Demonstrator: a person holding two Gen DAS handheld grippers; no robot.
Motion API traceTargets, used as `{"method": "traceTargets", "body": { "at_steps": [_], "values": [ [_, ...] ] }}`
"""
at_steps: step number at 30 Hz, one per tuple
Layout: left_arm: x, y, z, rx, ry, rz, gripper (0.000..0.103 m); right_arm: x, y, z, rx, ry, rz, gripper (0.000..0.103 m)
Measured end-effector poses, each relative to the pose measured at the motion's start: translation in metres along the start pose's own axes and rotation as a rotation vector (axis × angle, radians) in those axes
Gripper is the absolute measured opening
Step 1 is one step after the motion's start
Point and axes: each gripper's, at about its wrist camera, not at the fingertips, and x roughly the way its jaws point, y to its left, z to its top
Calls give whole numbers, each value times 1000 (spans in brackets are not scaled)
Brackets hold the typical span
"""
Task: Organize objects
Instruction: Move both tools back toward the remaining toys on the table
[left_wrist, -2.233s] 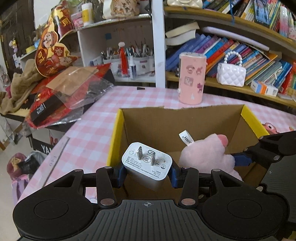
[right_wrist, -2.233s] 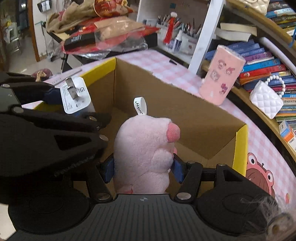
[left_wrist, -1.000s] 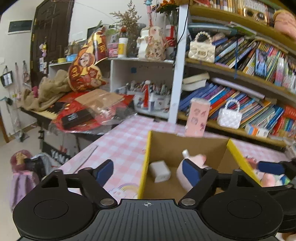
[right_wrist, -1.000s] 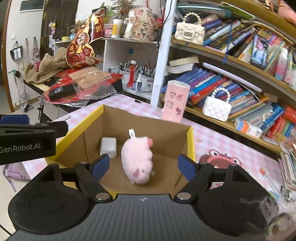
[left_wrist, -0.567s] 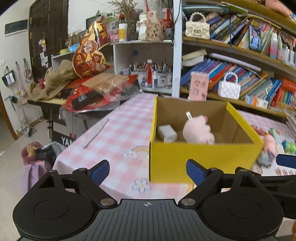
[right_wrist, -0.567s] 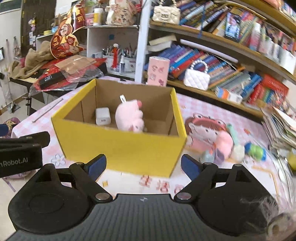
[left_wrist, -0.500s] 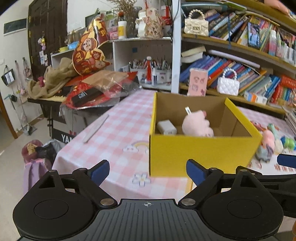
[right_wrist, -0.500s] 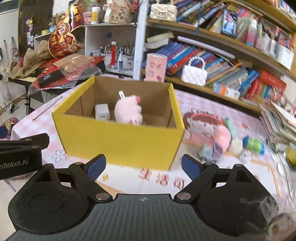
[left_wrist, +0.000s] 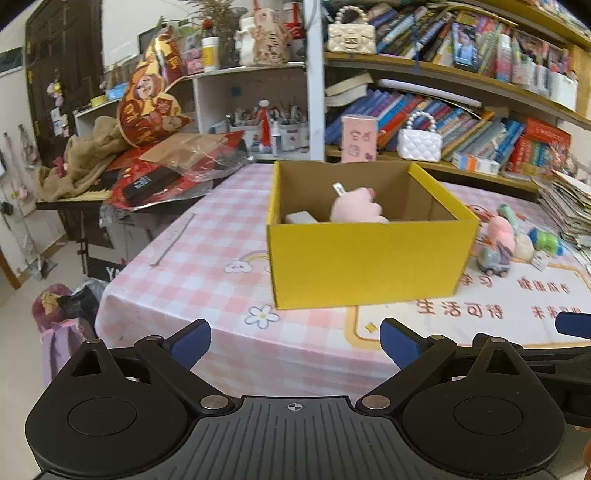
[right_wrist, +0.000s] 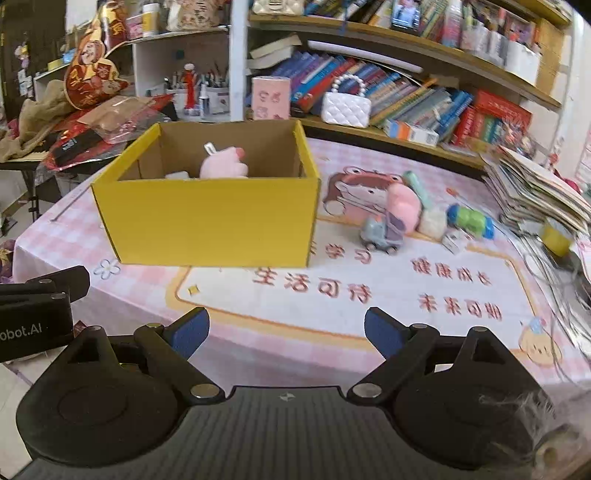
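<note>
- The box (right_wrist: 207, 218) was seen ahead of both tools, on the table (right_wrist: 369, 295), with the pink plush (right_wrist: 223, 164) and the white charger (right_wrist: 177, 175) already lying inside it.
- The loose toys — a pink figure (right_wrist: 404, 201), a grey toy car (right_wrist: 380, 230) and a green-and-blue toy (right_wrist: 469, 218) — were clustered to the right of the box, well apart from either tool.
- From the right tool (right_wrist: 286, 332), that cluster lay ahead and to the right; from the left tool (left_wrist: 295, 341) it lay further off to the right, past the corner of the box (left_wrist: 369, 258).
- The right hand was therefore judged the nearer one for the next pick — the left would have to reach across the box front.
- The grey car was seen with its long axis running roughly left to right across the right view; its exact tilt could not be told.
- The right tool's jaws had just been opened further and were seen spread wide, with nothing between them and nothing touched.
- The left tool's jaws had likewise just been opened further, stood wide apart, and were empty.
- Both tools were held above the near edge of the table, clear of the box.
</note>
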Motion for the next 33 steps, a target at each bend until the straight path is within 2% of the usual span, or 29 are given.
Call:
{"method": "traceTargets", "body": {
  "at_steps": [15,22,33],
  "values": [
    [4,-40,-1,94,15,-143,101,-14,-44,-22,116,42,-148,94],
    [14,-73,3,164,29,-214,101,-11,-76,-29,193,73,-229,96],
    [34,-130,12,228,68,-295,102,2,-130,-31,257,120,-303,97]
  ]
}}
